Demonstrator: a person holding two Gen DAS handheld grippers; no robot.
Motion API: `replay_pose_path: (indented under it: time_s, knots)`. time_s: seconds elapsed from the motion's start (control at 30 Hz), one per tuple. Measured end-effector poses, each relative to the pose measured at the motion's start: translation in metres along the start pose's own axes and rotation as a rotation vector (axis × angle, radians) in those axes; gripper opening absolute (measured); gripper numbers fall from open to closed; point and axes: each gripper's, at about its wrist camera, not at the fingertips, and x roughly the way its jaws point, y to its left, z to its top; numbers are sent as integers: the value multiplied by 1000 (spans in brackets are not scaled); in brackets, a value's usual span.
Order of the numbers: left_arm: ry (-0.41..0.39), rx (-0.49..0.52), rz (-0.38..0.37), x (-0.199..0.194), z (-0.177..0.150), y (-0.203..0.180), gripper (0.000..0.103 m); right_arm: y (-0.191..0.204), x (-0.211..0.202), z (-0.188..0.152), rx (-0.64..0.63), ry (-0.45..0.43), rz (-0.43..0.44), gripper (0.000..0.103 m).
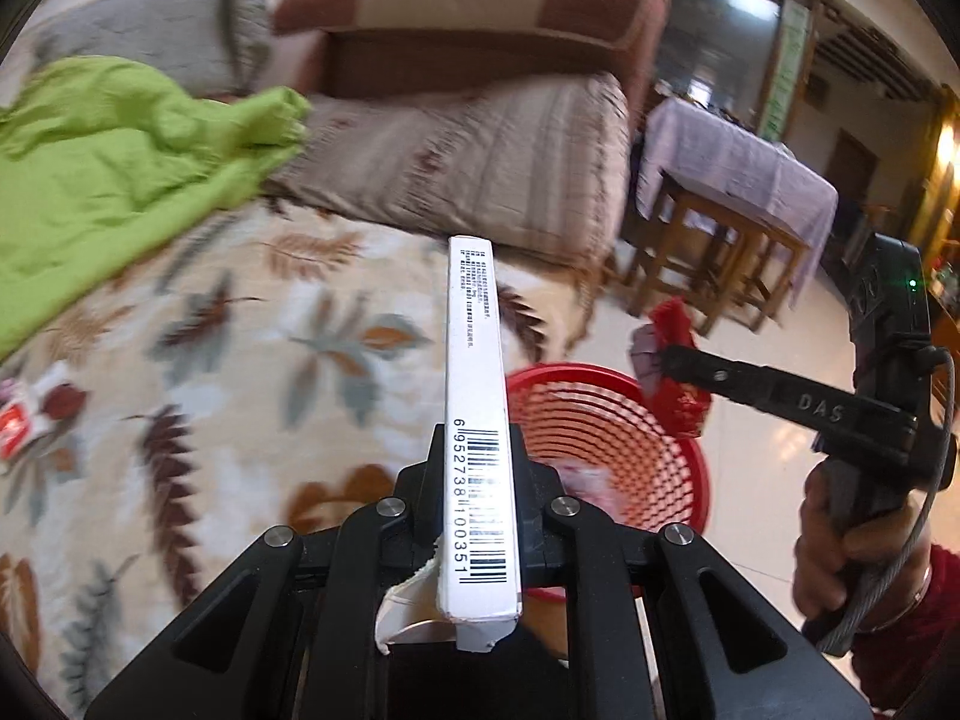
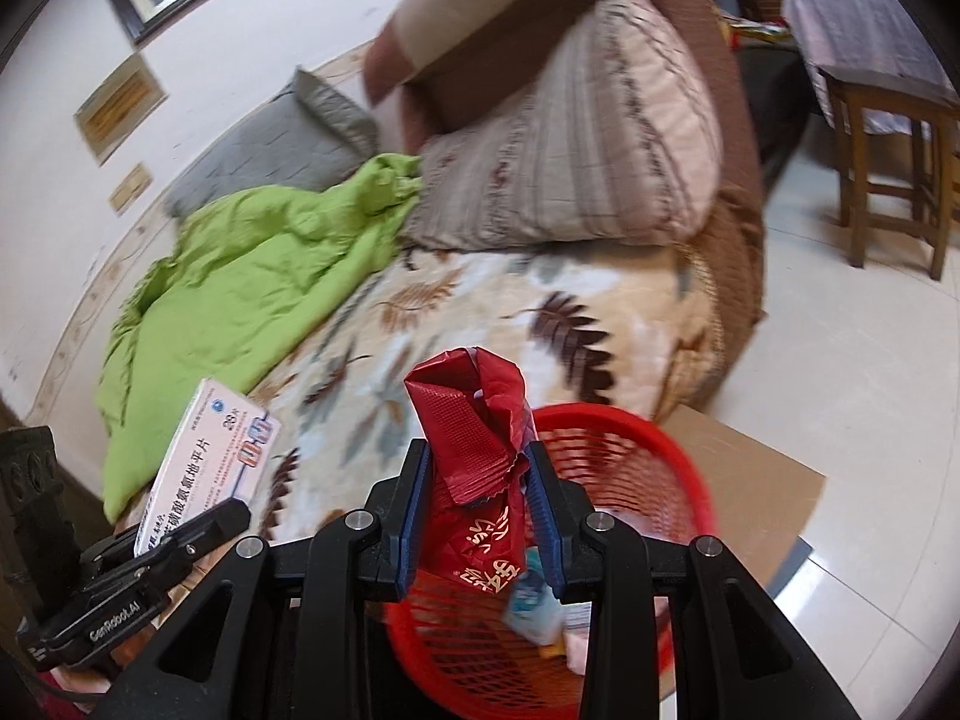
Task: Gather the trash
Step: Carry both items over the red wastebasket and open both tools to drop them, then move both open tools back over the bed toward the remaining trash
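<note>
Red wrapper (image 2: 480, 468): pinched upright between the right gripper (image 2: 479, 516) fingers, right above the red basket (image 2: 660, 468).
White box (image 1: 477, 420): clamped on its thin edge in the left gripper (image 1: 474, 516), long side pointing straight ahead to 12 o'clock.
Basket from the box: down at 3 o'clock, close by.
Nearer hand: the right one, I think; it only needs to let go.
Bed (image 1: 240, 330): one more wrapper (image 1: 30, 414) lies at 9 o'clock.
</note>
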Motion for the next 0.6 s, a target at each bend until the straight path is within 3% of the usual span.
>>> replay_pose_path:
  time_s: [0.07, 0.13, 0.3, 0.6]
  knots:
    - [28, 15, -28, 15, 2, -12, 15, -9, 5, 0, 16, 13, -19, 36]
    - [54, 22, -52, 28, 3, -21, 18, -19, 9, -1, 34, 31, -40, 48]
    - [60, 19, -46, 33, 2, -19, 43, -25, 9, 3, 35, 16, -62, 55]
    - [7, -48, 76, -2, -8, 27, 53, 6, 17, 1, -4, 33, 7, 56]
